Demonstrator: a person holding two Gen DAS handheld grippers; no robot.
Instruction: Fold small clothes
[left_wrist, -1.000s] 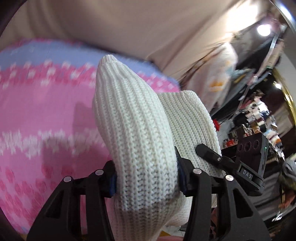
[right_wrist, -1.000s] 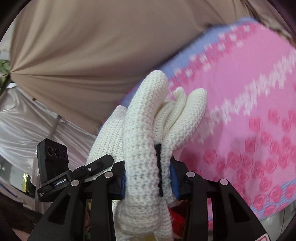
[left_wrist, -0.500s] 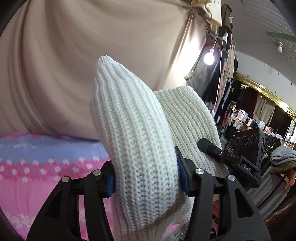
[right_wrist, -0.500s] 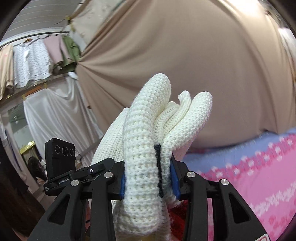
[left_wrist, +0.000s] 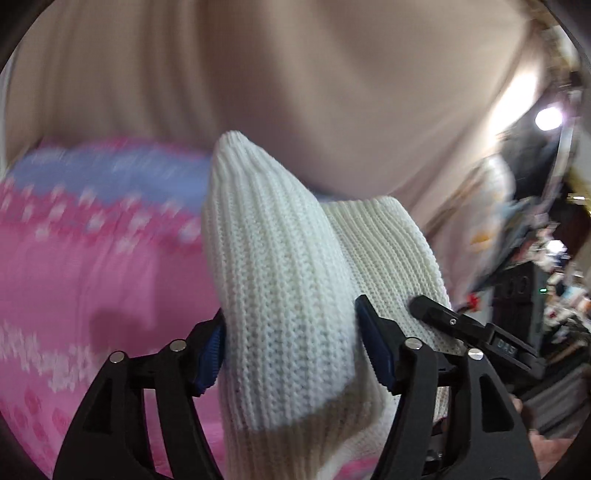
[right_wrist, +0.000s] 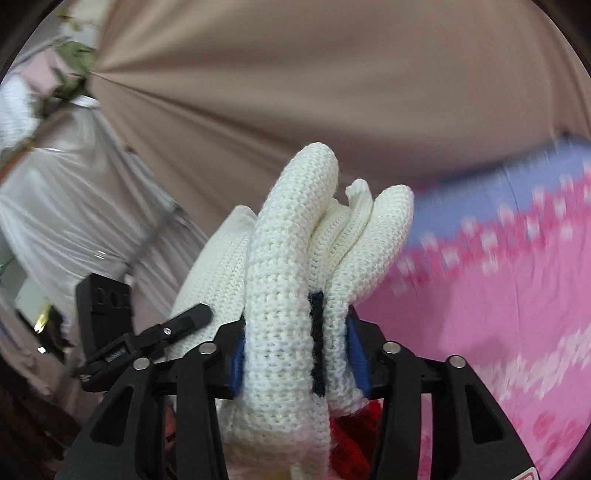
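My left gripper (left_wrist: 291, 350) is shut on a thick fold of a white ribbed knit garment (left_wrist: 273, 266), held up in the air. My right gripper (right_wrist: 295, 350) is shut on another bunched part of the same white knit garment (right_wrist: 284, 258), with a dark stripe and a red patch low in the folds. The other gripper's black body shows at the side of each view, right gripper (left_wrist: 469, 328) and left gripper (right_wrist: 147, 332). The garment's lower part is hidden below the jaws.
A pink and blue patterned blanket (left_wrist: 81, 266) covers the surface below, also in the right wrist view (right_wrist: 498, 280). A beige curtain (left_wrist: 295, 81) hangs behind. Silvery white fabric (right_wrist: 62, 199) hangs at the left. Shop clutter and a lamp (left_wrist: 548, 118) lie at the right.
Both grippers tilted up toward the curtain half a second ago and have now tilted back down, so the blanket fills more of each view. Both stay shut on the garment.
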